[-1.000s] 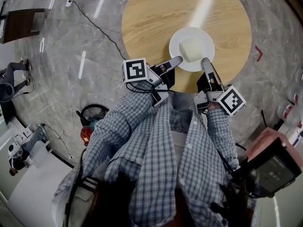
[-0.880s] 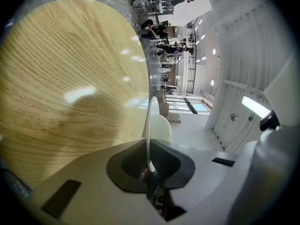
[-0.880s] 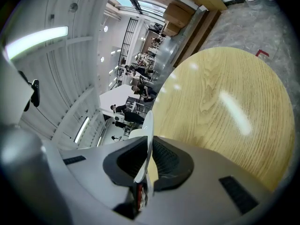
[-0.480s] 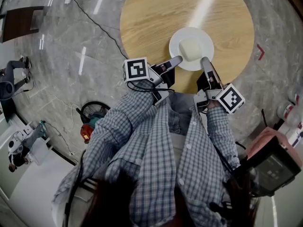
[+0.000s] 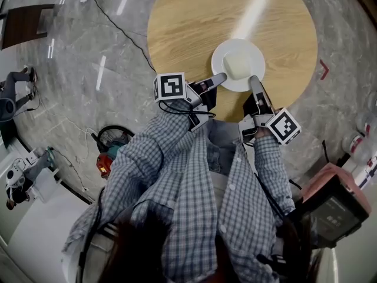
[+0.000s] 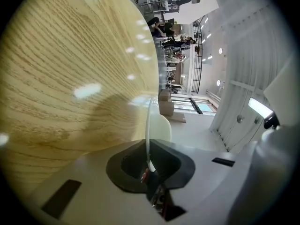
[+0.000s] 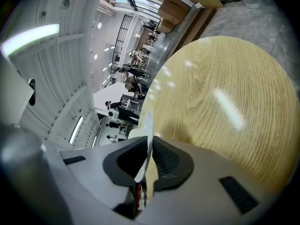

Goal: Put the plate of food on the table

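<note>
A white plate with a pale square piece of food hangs over the near part of the round wooden table. My left gripper is shut on the plate's near-left rim. My right gripper is shut on its near-right rim. In the left gripper view the thin plate rim runs edge-on into the left gripper, with the food behind it. The right gripper view shows the plate rim clamped in the right gripper. I cannot tell whether the plate touches the tabletop.
A grey marble floor surrounds the table, with a black cable running across it. A round black and red thing lies on the floor at the left. A pink-and-black device stands at the lower right. The person's checked shirt fills the foreground.
Both grippers keep their hold on the plate. The plate and grippers have shifted only slightly, and the table looks a little larger in the head view.
</note>
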Available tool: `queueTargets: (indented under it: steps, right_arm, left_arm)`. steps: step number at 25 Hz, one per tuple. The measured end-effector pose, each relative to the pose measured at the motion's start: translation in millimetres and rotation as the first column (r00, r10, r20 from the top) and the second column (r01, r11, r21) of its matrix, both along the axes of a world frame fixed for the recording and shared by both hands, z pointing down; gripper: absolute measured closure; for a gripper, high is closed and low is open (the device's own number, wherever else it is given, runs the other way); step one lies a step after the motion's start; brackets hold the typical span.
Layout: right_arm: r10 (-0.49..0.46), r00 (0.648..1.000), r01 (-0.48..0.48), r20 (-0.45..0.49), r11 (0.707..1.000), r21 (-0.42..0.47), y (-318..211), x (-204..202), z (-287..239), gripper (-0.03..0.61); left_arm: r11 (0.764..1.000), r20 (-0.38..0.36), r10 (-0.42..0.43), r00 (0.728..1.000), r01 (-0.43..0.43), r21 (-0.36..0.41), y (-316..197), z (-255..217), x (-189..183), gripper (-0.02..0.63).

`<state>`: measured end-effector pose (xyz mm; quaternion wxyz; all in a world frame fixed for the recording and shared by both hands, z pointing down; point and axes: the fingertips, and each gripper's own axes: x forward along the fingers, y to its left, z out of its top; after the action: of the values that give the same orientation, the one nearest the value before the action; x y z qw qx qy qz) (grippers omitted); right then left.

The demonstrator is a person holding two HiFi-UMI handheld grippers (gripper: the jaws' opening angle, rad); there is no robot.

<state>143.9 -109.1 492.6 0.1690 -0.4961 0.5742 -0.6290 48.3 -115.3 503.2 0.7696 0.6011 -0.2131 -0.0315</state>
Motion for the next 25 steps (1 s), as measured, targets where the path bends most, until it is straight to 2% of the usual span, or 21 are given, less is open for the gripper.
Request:
queueTargets:
  steps: [8, 12, 25]
  right_arm:
    - [-0.005, 1.000, 0.005, -0.008, 0.999, -0.038, -16.0, 2.1, 28.6, 0.541]
    - [0.006, 1.000, -0.005, 0.016, 0.999, -0.043, -18.3, 2.4, 30.3, 0.541]
    - [0.012, 1.000, -0.011, 0.009, 0.997, -0.075, -17.0, 1.8, 48.0, 0.541]
  left_arm:
    - [1.000, 0.023, -0.004, 1.000, 0.005, -0.012, -17.0, 25.9, 0.1, 0.594]
    - [1.000, 0.036, -0.005, 0.999, 0.005, -0.016, -18.1, 30.2, 2.9, 0.594]
    - [0.999, 0.080, -0.001, 0.997, 0.004, -0.036, -16.0, 47.1, 2.4, 0.594]
